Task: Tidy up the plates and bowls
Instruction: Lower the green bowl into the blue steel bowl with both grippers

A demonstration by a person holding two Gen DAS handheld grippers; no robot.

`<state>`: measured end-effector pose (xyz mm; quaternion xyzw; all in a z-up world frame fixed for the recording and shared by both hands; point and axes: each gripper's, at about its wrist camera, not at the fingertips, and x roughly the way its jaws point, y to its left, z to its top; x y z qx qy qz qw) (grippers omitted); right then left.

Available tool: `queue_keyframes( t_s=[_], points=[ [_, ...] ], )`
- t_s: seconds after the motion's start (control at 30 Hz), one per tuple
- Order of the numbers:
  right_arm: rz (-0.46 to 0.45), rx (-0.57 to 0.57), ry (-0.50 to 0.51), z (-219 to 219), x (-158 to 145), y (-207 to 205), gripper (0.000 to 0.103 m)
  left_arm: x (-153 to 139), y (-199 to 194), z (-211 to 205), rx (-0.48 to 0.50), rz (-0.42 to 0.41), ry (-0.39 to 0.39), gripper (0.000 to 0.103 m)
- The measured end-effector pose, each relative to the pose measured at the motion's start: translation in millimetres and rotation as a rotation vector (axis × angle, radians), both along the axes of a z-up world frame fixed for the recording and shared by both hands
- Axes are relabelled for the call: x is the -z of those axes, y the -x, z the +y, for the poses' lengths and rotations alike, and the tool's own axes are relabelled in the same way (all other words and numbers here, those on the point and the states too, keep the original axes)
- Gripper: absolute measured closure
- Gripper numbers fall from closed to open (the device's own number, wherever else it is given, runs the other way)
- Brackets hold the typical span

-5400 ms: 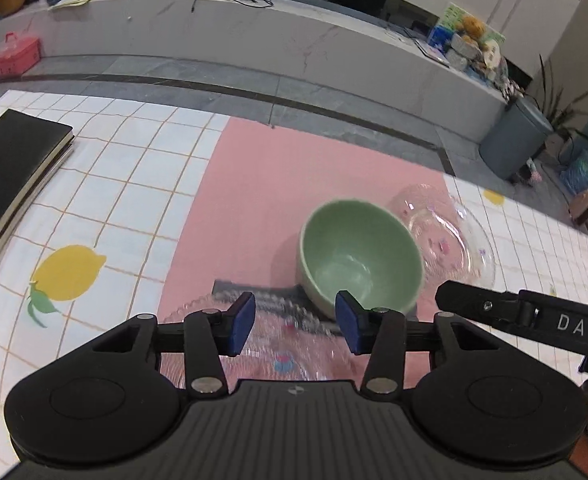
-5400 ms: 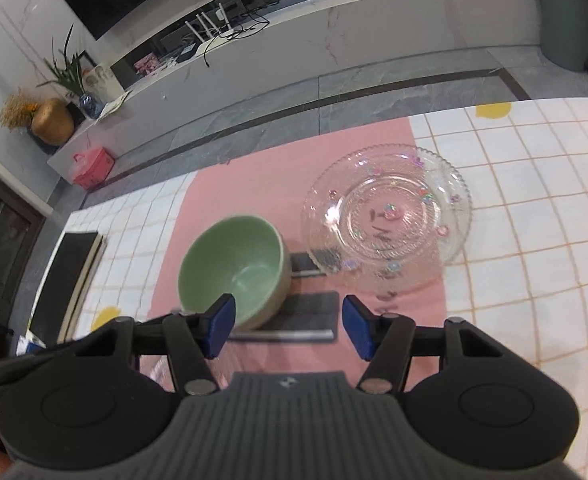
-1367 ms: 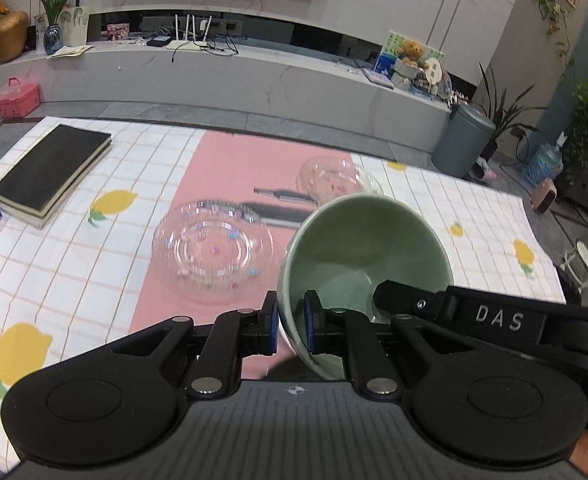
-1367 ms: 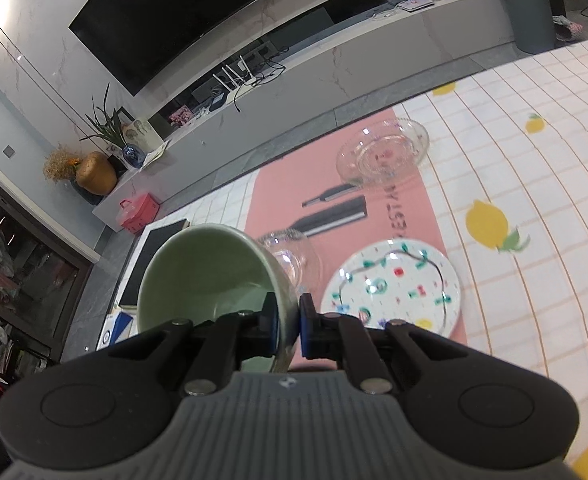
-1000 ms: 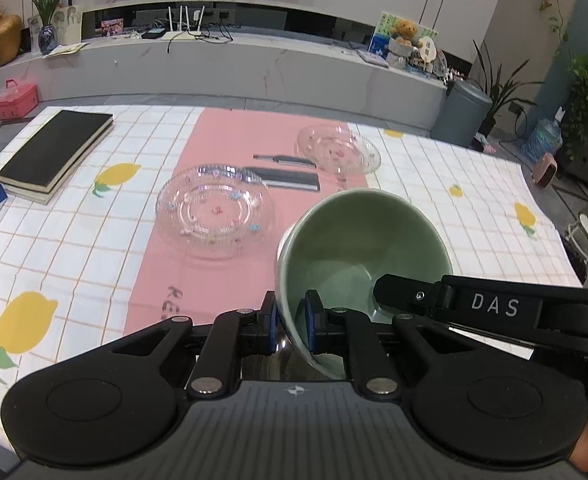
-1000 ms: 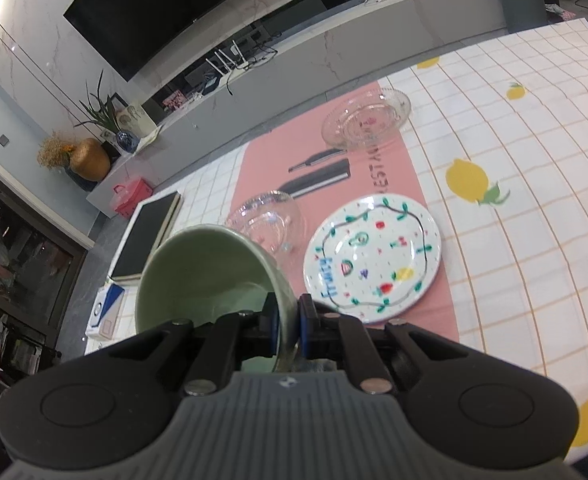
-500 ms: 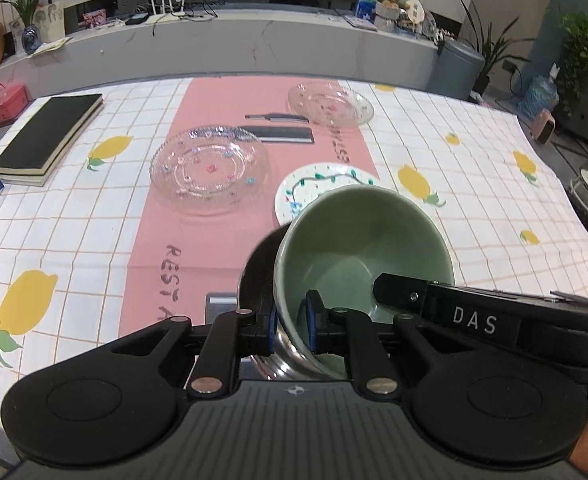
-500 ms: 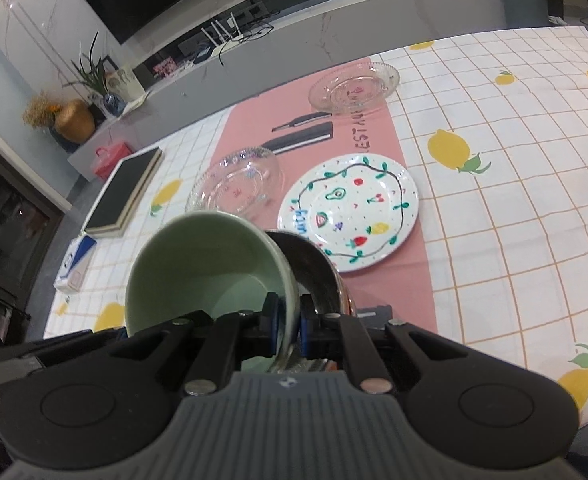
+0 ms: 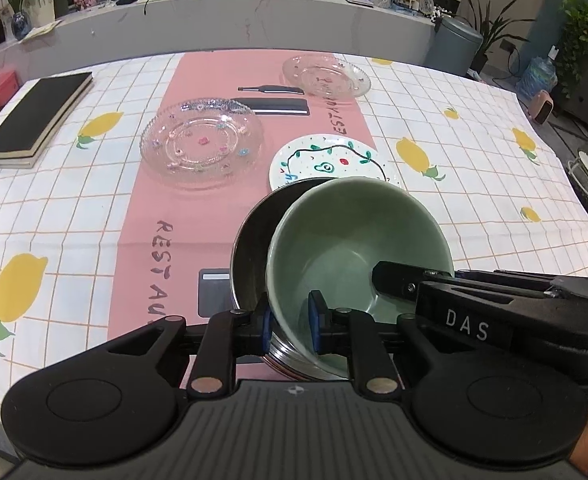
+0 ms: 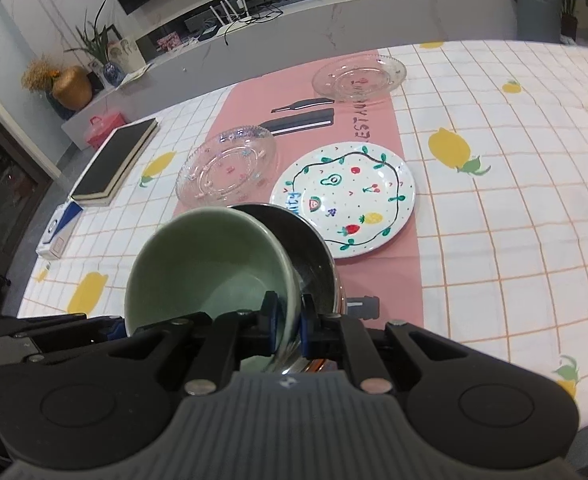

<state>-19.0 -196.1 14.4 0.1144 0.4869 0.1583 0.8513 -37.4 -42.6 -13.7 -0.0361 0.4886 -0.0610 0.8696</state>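
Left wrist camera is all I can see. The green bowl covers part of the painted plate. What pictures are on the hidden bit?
Observer: The right wrist view shows the whole painted plate. A watermelon slice, a strawberry and a pineapple are on the part you can't see.
Operator: Is the other gripper really pinching the bowl?
Observer: Yes. The right gripper has its jaws shut on the rim of the green bowl, one inside and one outside.
Operator: What's that blue corner by the black book?
Observer: It's a blue and white box, lying at the table edge beside the black book.
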Motion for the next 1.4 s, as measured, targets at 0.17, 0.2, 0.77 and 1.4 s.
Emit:
queue_keyframes(
  t_s=[0.17, 0.2, 0.77, 1.4],
  points=[
    [-0.005, -0.028, 0.030, 4, 0, -2, 0.094, -1, -4, 4, -0.023, 0.018, 0.027, 0.083],
    [-0.004, -0.030, 0.027, 4, 0, -2, 0.093, -1, -4, 4, -0.026, 0.021, 0.030, 0.083],
    [-0.004, -0.027, 0.022, 3, -2, -4, 0.082, -4, -7, 16, -0.069, 0.040, 0.103, 0.079],
    [-0.016, -0.012, 0.002, 1, -5, -4, 0.072, -17, -4, 18, -0.090, -0.019, 0.075, 0.073]
  ],
)
